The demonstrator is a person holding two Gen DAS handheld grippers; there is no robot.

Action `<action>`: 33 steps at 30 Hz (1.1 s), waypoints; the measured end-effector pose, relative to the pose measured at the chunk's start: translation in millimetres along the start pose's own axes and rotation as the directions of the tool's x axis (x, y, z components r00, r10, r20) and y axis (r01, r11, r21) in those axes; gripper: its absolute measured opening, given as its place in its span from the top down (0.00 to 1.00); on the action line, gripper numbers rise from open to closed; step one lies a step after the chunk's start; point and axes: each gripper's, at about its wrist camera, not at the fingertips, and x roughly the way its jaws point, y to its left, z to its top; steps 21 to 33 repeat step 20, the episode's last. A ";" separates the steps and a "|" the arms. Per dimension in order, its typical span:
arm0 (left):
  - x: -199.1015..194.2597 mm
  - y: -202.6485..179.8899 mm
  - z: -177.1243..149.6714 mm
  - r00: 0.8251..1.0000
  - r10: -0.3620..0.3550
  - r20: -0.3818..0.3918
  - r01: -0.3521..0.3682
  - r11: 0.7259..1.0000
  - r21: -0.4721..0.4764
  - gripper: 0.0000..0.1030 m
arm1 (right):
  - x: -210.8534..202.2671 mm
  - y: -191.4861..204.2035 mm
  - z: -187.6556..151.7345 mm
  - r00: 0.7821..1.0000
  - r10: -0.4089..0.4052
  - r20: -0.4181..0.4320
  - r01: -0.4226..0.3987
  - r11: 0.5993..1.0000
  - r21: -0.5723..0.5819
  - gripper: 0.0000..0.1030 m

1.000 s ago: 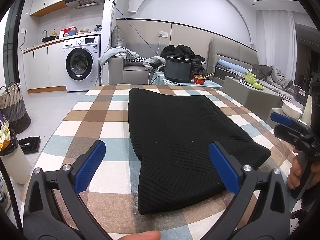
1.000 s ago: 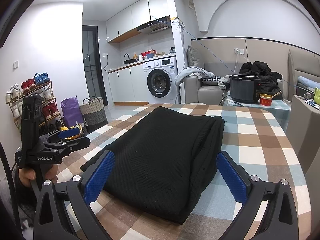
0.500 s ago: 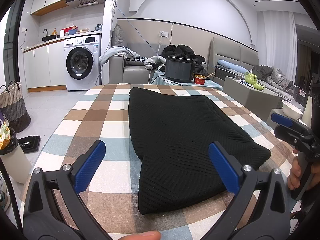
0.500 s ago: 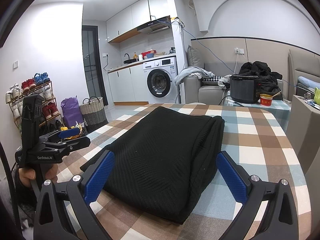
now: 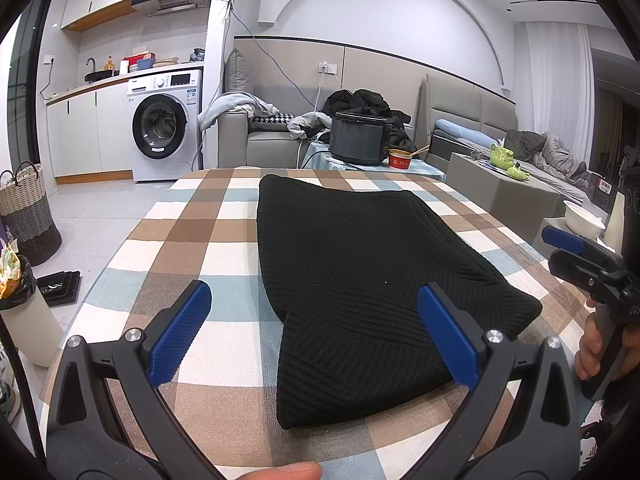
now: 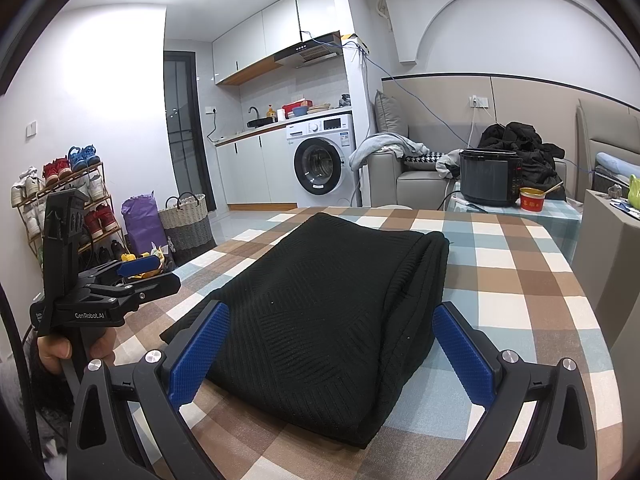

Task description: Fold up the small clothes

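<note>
A black knitted garment [image 5: 352,272] lies folded flat on the checked tablecloth [image 5: 192,240]; it also shows in the right wrist view [image 6: 340,308]. My left gripper [image 5: 316,332] is open and empty, held above the garment's near left edge. My right gripper [image 6: 328,348] is open and empty, held above the garment's near right end. The right gripper also shows at the right edge of the left wrist view [image 5: 580,256], and the left gripper at the left of the right wrist view [image 6: 132,276].
A second small table with a dark cooker [image 5: 358,140] and a red bowl [image 5: 400,158] stands beyond the far edge. A sofa [image 5: 260,140], a washing machine [image 5: 164,124], a woven basket [image 5: 28,208] and a shoe rack [image 6: 60,200] stand around the room.
</note>
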 end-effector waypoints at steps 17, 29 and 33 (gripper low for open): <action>-1.1 -0.1 -0.9 1.000 -0.002 0.011 0.002 1.000 -0.001 0.00 | -0.1 0.4 0.3 1.000 -0.001 -0.001 0.001 1.000 0.000 0.00; -1.6 -0.7 -1.1 1.000 -0.002 0.009 0.002 1.000 -0.001 0.00 | -0.1 0.4 0.4 1.000 -0.001 -0.001 0.001 1.000 0.001 0.00; -1.6 -0.7 -1.1 1.000 -0.002 0.009 0.002 1.000 -0.001 0.00 | -0.1 0.4 0.4 1.000 -0.001 -0.001 0.001 1.000 0.001 0.00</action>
